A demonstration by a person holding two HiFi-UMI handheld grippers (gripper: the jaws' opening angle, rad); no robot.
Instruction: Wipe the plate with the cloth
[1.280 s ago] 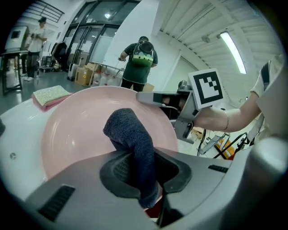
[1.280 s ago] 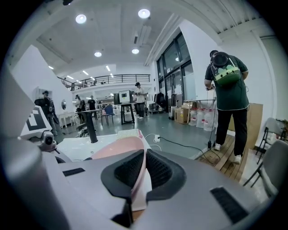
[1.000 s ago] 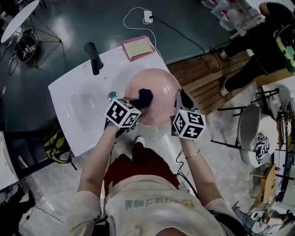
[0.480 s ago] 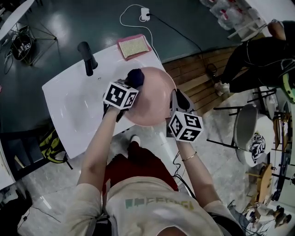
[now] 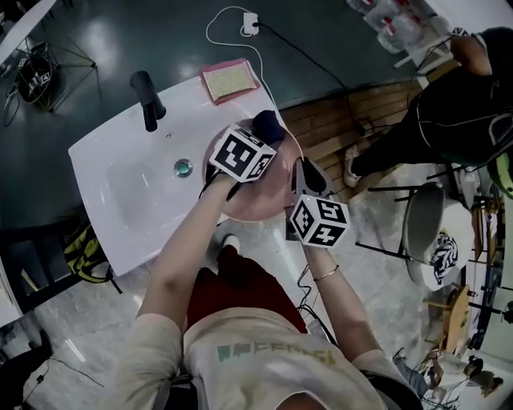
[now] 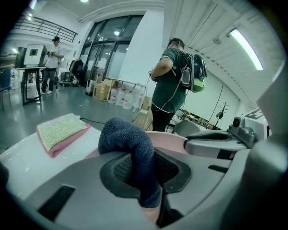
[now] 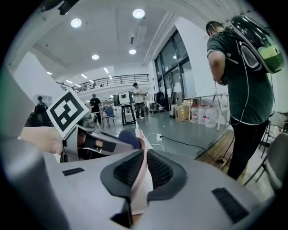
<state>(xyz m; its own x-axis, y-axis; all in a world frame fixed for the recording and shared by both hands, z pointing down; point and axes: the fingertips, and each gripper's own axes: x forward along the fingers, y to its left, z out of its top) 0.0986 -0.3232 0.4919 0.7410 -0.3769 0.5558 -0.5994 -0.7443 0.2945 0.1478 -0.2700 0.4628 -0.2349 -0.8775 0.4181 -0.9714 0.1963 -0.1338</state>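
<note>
Cloth point(image 5: 267, 124) sits clamped in your left gripper point(image 6: 146, 177), seemingly at the far rim of the plate point(image 5: 250, 200); your right gripper point(image 7: 135, 173) pinches the near edge.

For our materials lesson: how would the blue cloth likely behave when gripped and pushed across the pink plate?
Probably floppy: the cloth bends over and bunches between the left gripper's jaws. Its fuzzy pile should drag, not slip, on the plate.

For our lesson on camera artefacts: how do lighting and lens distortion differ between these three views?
Head view: dim and muted, with sheen on the dark floor beyond the sink. Left gripper view: fisheye, black corners, bright; the cloth is sharp. Right gripper view: same fisheye bending, glaring ceiling lights.
</note>
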